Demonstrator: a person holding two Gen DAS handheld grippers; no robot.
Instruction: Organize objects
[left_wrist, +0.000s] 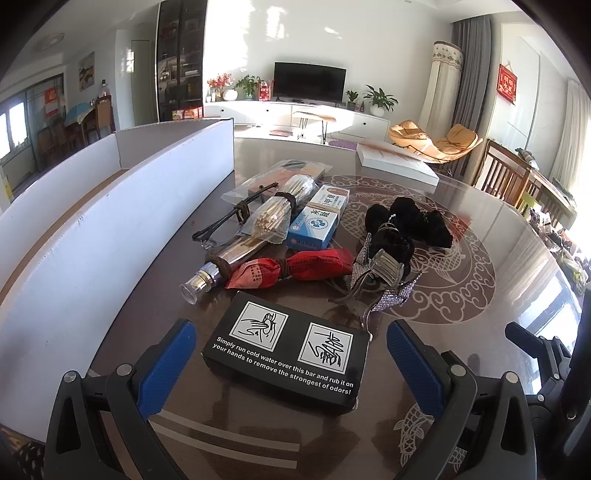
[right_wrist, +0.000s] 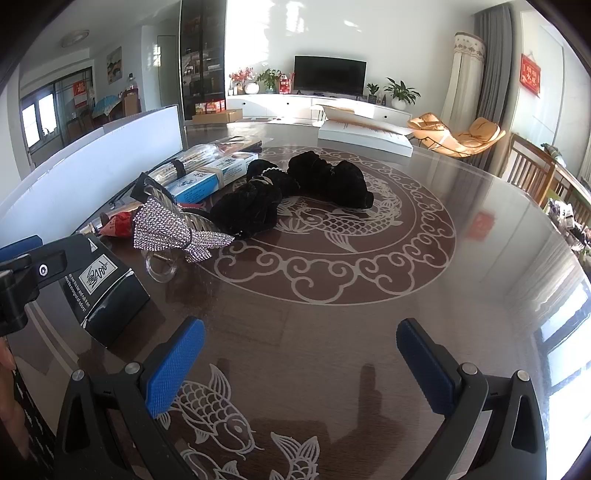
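My left gripper (left_wrist: 288, 354) is spread wide around the black box (left_wrist: 286, 360) on the table (right_wrist: 480, 295), touching nothing; my right gripper (right_wrist: 299, 363) gapes over bare glass. Closing crooked could skid the box into the sparkly hair clip (left_wrist: 380, 284) just beyond, well short of the white bin (left_wrist: 110, 236).

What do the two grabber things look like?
Both look the same. The left gripper and the right gripper each have two blue fingers with a bumpy, dotted texture. The fingers sit on chunky black plastic arms joined by round silver bolts. No cables or sleeves show.
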